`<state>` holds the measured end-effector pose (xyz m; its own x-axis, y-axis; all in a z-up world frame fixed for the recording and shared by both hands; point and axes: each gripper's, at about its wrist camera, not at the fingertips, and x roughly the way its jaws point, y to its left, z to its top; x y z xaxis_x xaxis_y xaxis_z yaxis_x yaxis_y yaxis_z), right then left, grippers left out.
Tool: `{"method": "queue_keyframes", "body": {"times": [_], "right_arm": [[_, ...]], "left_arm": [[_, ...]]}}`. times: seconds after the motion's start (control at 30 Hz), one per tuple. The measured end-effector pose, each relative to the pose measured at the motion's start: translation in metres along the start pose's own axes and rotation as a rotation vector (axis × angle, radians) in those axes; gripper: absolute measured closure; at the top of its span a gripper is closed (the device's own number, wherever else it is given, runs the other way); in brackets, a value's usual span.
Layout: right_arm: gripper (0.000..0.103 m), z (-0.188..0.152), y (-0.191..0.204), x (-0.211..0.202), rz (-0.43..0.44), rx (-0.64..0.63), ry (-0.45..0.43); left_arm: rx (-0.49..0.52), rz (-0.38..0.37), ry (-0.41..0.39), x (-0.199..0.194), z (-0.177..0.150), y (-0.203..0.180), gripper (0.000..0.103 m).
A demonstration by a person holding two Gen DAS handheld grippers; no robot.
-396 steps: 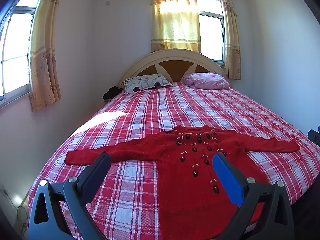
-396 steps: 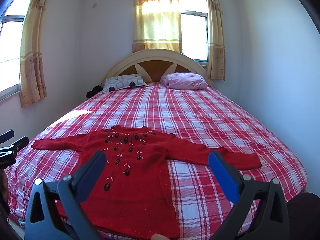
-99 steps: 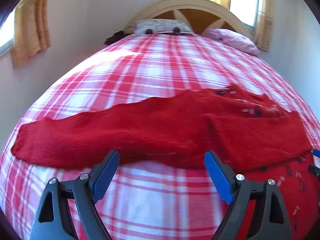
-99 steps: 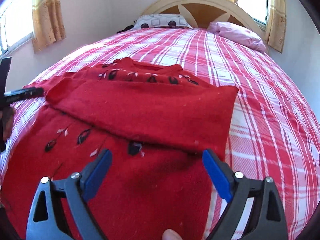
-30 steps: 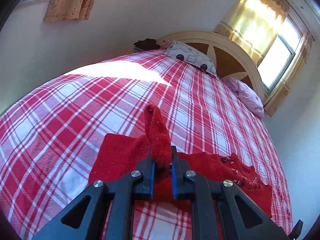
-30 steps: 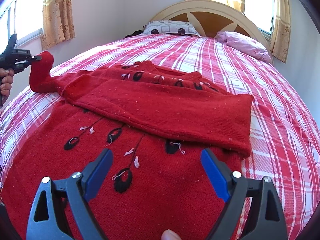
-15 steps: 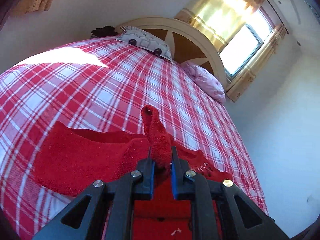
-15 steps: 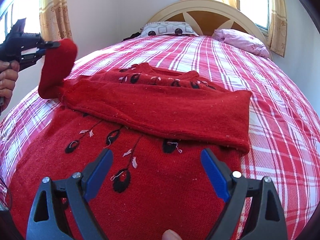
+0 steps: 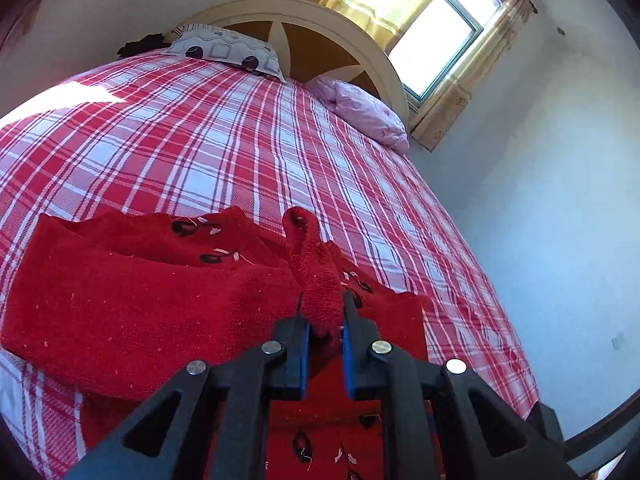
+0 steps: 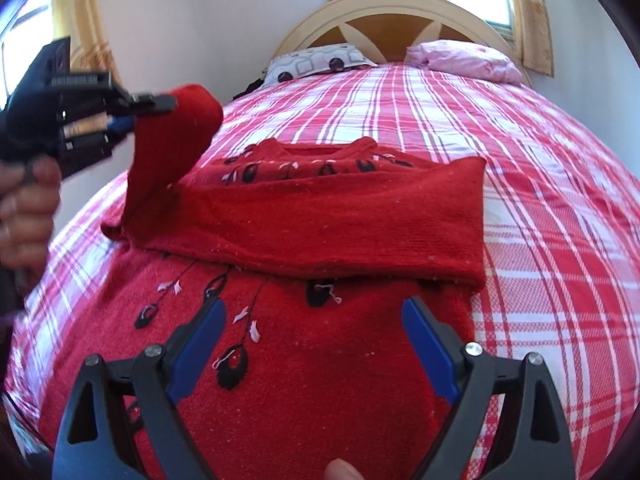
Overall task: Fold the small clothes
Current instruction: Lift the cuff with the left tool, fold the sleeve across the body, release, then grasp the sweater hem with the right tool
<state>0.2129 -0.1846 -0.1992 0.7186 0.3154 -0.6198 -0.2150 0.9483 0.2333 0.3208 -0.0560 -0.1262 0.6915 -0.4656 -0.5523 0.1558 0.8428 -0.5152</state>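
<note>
A small red knit sweater (image 10: 320, 360) with black and white embroidery lies on the plaid bed; one sleeve (image 10: 340, 228) is folded flat across its chest. My left gripper (image 9: 322, 320) is shut on the cuff of the other sleeve (image 9: 312, 264) and holds it lifted above the sweater; it also shows in the right wrist view (image 10: 160, 104), with the sleeve (image 10: 168, 144) hanging from it at the left. My right gripper (image 10: 312, 328) is open and empty, hovering over the sweater's lower body.
The bed (image 9: 200, 140) has a red-and-white plaid cover. A patterned pillow (image 9: 224, 48) and a pink pillow (image 9: 360, 112) lie by the cream headboard (image 10: 384, 16). Walls and curtained windows surround the bed. The bed's edge drops off at the right (image 9: 520, 360).
My left gripper has carried the held sleeve cuff up and rightward over the sweater's body. My right gripper has stayed open in about the same place.
</note>
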Motion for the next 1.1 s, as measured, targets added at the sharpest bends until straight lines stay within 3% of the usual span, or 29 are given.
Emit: {"method": "queue_keyframes", "body": {"times": [0.23, 0.33, 0.4, 0.43, 0.47, 0.53, 0.6, 0.67, 0.73, 0.83, 0.9, 1.1], "right_arm": [[0.011, 0.002, -0.01, -0.002, 0.011, 0.063, -0.01], [0.011, 0.002, -0.019, -0.009, 0.028, 0.112, -0.035], [0.011, 0.003, -0.029, -0.013, 0.045, 0.171, -0.048], [0.01, 0.004, -0.033, -0.014, 0.052, 0.196, -0.05], [0.01, 0.006, -0.037, -0.014, 0.06, 0.223, -0.051], [0.01, 0.009, -0.045, -0.014, 0.073, 0.281, -0.051], [0.011, 0.013, -0.049, -0.013, 0.073, 0.316, -0.041], [0.015, 0.017, -0.048, -0.015, 0.086, 0.329, -0.033], [0.019, 0.022, -0.041, -0.016, 0.09, 0.3, -0.025], [0.021, 0.034, -0.023, -0.015, 0.106, 0.243, -0.015], [0.025, 0.044, -0.011, -0.007, 0.147, 0.22, 0.003], [0.03, 0.064, 0.0, 0.054, 0.169, 0.248, 0.137]], "left_arm": [[0.138, 0.022, 0.106, 0.049, -0.03, -0.022, 0.087], [0.194, 0.01, 0.125, 0.047, -0.037, -0.03, 0.084], [0.266, 0.011, 0.093, 0.035, -0.038, -0.038, 0.074], [0.314, 0.015, 0.064, 0.026, -0.038, -0.043, 0.057], [0.338, 0.02, 0.045, 0.022, -0.036, -0.046, 0.029], [0.377, 0.014, -0.034, 0.003, -0.036, -0.048, 0.015], [0.407, -0.005, -0.058, -0.005, -0.034, -0.045, 0.015], [0.443, 0.044, -0.102, -0.018, -0.031, -0.04, 0.015], [0.445, 0.125, -0.179, -0.033, -0.025, -0.021, 0.015], [0.404, 0.332, -0.275, -0.051, -0.011, 0.028, 0.015], [0.328, 0.411, -0.283, -0.06, -0.003, 0.063, 0.015], [0.106, 0.408, -0.271, -0.075, 0.002, 0.148, 0.015]]}}
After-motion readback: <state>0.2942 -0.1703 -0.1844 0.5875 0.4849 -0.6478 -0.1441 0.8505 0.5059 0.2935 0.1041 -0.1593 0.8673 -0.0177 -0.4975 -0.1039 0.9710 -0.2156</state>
